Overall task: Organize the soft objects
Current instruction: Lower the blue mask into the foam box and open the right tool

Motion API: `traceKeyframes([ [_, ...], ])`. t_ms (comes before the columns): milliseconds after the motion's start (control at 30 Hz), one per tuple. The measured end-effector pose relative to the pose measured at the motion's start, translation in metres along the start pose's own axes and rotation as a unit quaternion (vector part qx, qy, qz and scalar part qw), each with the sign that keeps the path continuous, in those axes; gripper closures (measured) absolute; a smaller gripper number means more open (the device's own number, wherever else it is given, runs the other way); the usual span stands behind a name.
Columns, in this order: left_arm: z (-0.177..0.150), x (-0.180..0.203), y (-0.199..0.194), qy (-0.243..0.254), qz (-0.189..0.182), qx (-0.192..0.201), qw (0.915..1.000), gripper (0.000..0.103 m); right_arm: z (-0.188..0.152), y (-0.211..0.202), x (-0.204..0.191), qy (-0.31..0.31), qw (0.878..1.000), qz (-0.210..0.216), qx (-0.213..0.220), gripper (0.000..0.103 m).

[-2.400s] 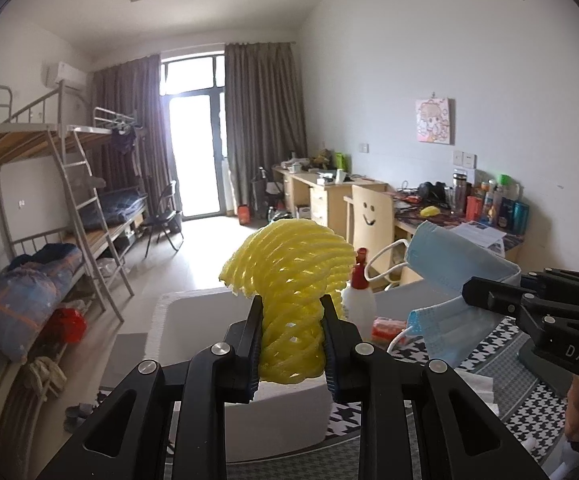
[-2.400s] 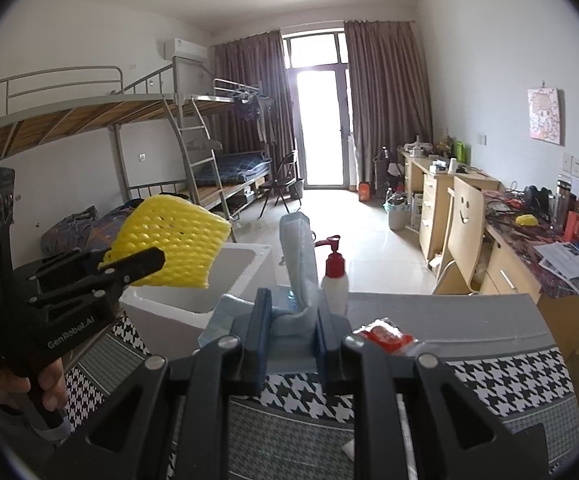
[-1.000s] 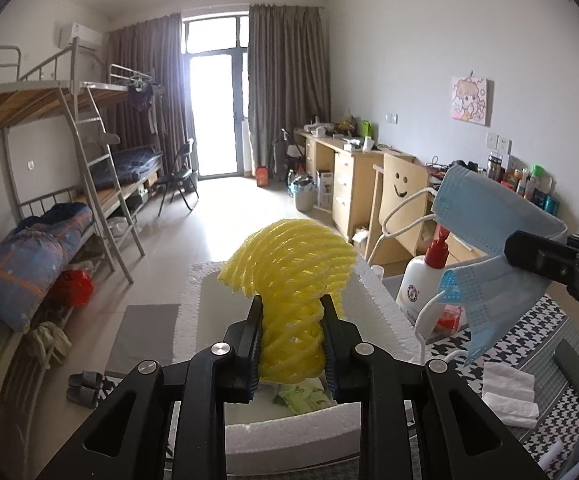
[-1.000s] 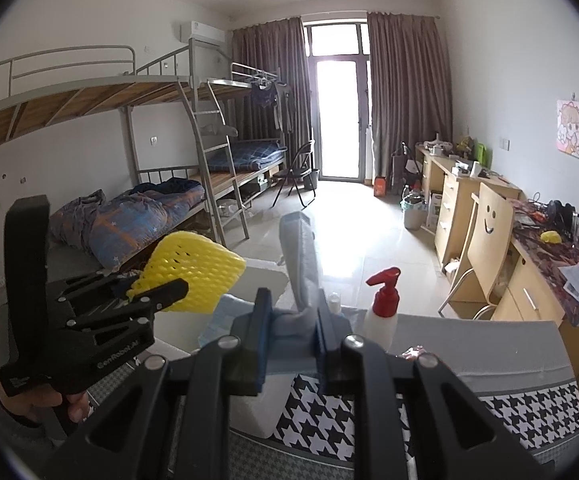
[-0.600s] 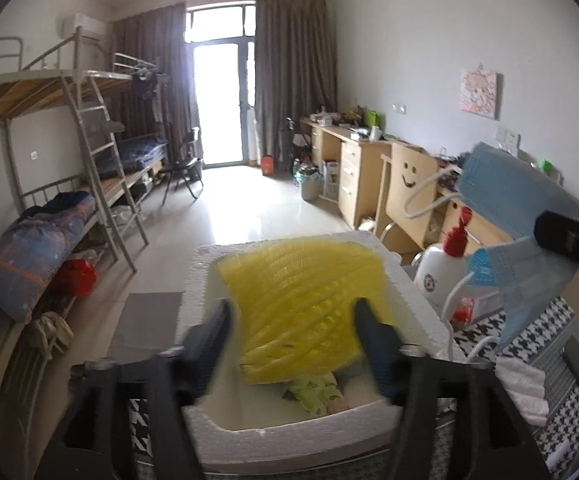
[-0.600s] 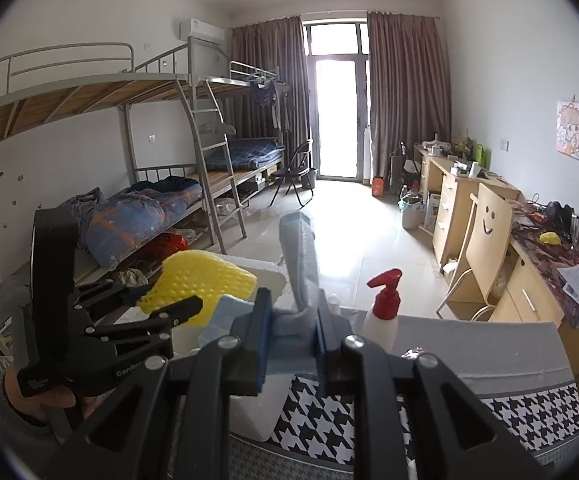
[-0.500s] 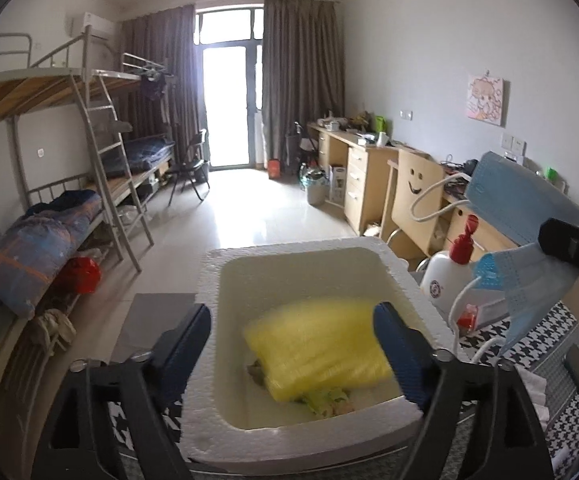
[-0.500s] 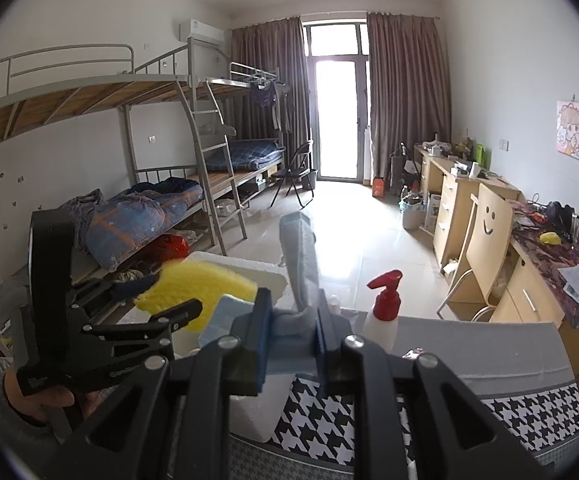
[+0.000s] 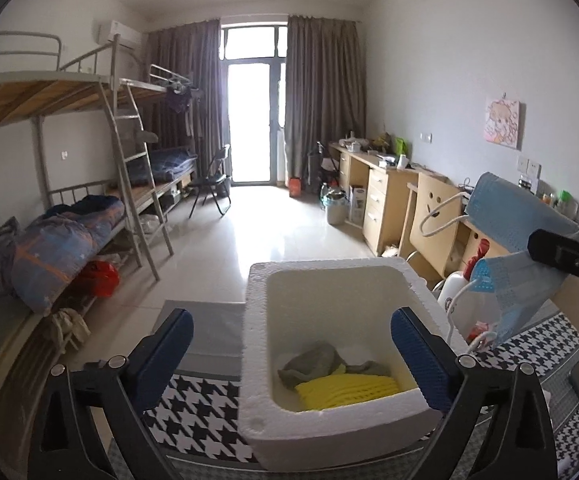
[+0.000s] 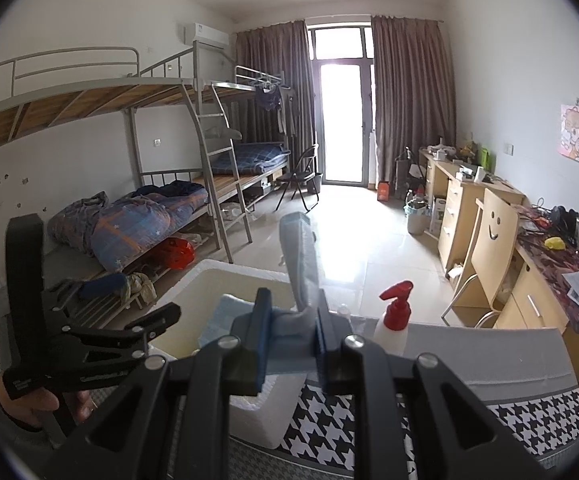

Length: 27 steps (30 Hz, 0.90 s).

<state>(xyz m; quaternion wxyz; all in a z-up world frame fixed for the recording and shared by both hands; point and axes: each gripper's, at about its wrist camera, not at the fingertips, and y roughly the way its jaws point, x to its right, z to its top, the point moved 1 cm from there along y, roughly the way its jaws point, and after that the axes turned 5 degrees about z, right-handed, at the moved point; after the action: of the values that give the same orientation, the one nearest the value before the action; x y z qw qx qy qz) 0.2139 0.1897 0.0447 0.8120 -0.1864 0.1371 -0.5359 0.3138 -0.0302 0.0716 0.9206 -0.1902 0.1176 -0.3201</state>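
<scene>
A white foam box (image 9: 257, 364) stands on the houndstooth table cloth (image 9: 205, 408). The yellow foam net (image 9: 345, 396) lies inside it beside a grey cloth (image 9: 313, 364). My left gripper (image 9: 291, 356) is open and empty above the box's near part; it also shows in the right wrist view (image 10: 157, 324). My right gripper (image 10: 289, 332) is shut on a blue face mask (image 10: 299, 264), held up to the right of the box; the mask also shows in the left wrist view (image 9: 517, 236).
A white pump bottle with a red top (image 10: 393, 320) stands on the table right of the box. A wooden chair with a smiley face (image 10: 489, 248) and desks (image 10: 465, 196) lie beyond. A bunk bed (image 10: 169, 208) stands at the left.
My left gripper has opened and let go of the yellow foam net, which dropped into the foam box. The right gripper still holds the mask, hardly moved.
</scene>
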Motion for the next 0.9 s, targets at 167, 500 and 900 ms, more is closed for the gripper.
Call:
traceKeyframes([
  [167, -0.002, -0.005, -0.007, -0.003, 0.012, 0.007, 0.9999, 0.001, 0.001, 0.007, -0.003, -0.002, 1.000, 0.006, -0.003, 0.080],
  [500, -0.007, -0.017, -0.016, -0.011, 0.021, 0.013, 0.9996, 0.001, 0.005, 0.019, -0.008, -0.006, 1.000, 0.019, -0.011, 0.080],
  [900, -0.016, -0.035, -0.024, -0.022, 0.027, 0.016, 0.9993, 0.001, 0.005, 0.034, -0.006, -0.006, 0.999, 0.032, -0.031, 0.080],
])
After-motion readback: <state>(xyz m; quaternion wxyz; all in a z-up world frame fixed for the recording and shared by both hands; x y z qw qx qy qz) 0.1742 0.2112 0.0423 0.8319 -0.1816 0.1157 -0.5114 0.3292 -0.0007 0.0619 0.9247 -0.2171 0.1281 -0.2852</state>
